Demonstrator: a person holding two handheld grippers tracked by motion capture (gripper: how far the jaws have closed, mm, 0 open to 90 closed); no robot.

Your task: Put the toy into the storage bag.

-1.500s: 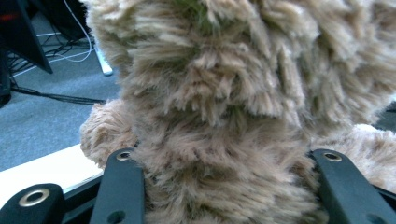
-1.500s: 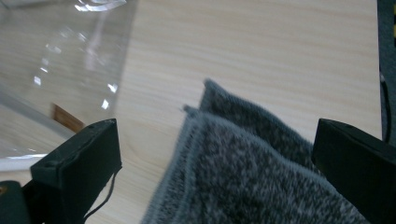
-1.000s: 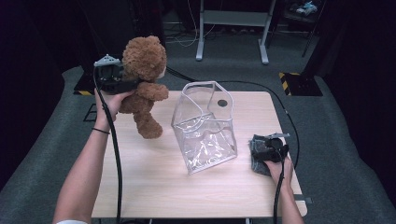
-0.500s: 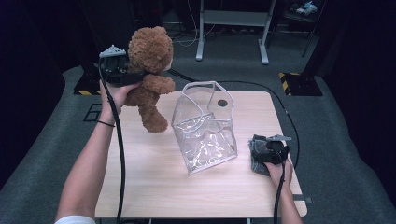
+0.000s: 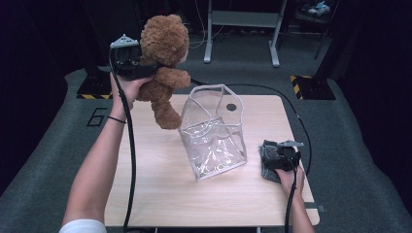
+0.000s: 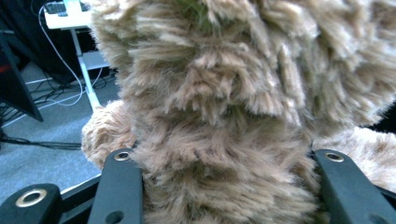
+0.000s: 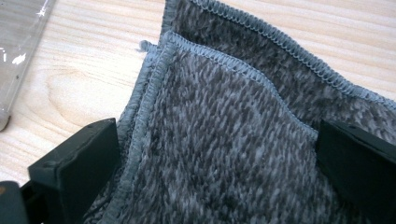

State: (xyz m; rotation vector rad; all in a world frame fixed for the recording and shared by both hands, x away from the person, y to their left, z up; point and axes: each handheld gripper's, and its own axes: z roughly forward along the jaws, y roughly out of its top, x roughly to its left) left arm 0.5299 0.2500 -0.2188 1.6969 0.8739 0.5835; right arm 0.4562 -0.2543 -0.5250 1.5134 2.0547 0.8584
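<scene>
A brown teddy bear (image 5: 163,53) hangs in the air above the table's far left, upright, its feet off the wood. My left gripper (image 5: 150,73) is shut on the bear's body from the left side; in the left gripper view the fur (image 6: 224,93) bulges between the two black jaws of the left gripper (image 6: 224,186). A clear plastic bag (image 5: 214,131) stands open-topped mid-table, to the right of the bear. At the right edge my right gripper (image 5: 274,155) rests open on a folded grey cloth (image 5: 266,167). The knit cloth (image 7: 224,130) lies between the wide-apart jaws of the right gripper (image 7: 219,163).
The wooden table (image 5: 160,189) has bare wood in front of the bag and on the left. A black cable runs across the far edge behind the bag. Dark floor and a metal stand (image 5: 243,19) lie beyond the table.
My left hand has lifted the bear higher and carried it a little to the right, toward the bag. The right hand and the cloth have stayed put.
</scene>
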